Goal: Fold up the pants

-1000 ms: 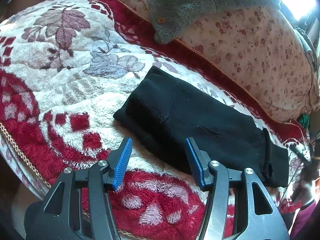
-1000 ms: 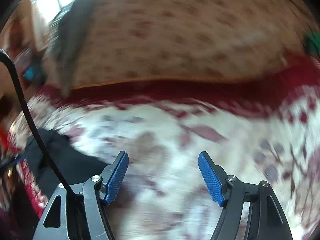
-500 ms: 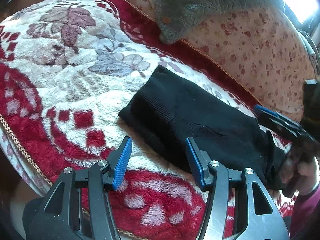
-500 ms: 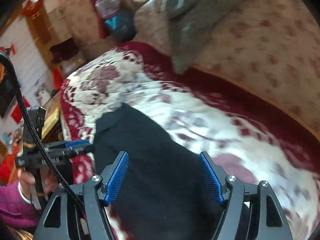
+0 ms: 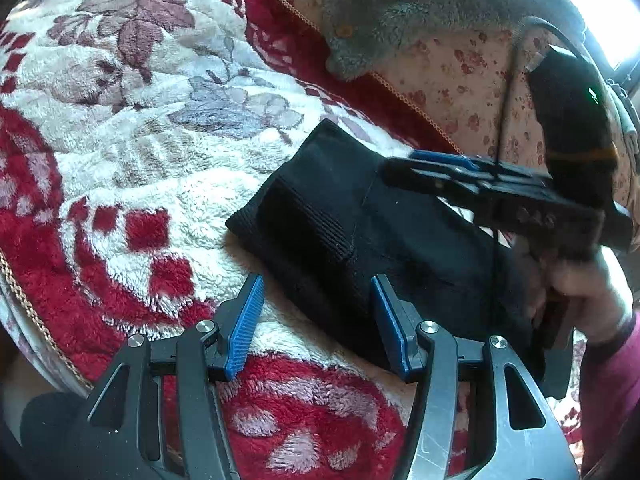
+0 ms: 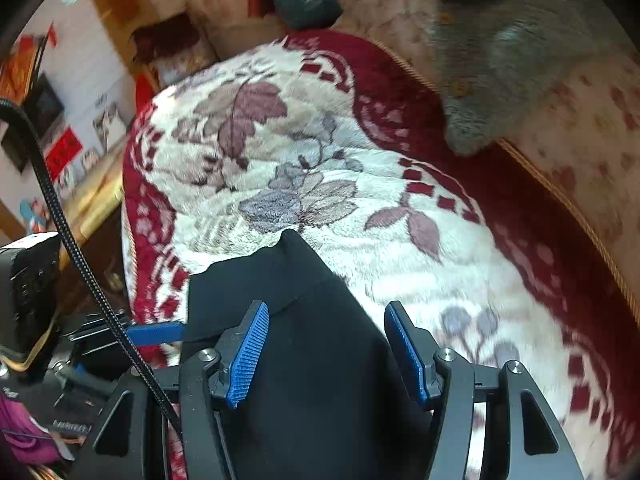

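**Black pants lie folded on the plush blanket, both tongs over them**

Left wrist view: the left tongs (image 5: 316, 324) hang wide apart with nothing between the blue pads, just above the near edge of the folded black pants (image 5: 360, 240). The pants lie on a red-and-white floral blanket (image 5: 140, 140). The right tongs (image 5: 436, 168) reach in from the right over the far part of the pants, carried by a hand (image 5: 580, 292). A grey fleece garment (image 5: 400, 12) drapes over the spotted cushion (image 5: 472, 80) behind.

Right wrist view: the right tongs (image 6: 324, 344) have just been narrowing yet remain apart, the pants (image 6: 304, 320) lying beneath and between the pads without being pinched. The left tongs (image 6: 156, 332) show at the left edge.
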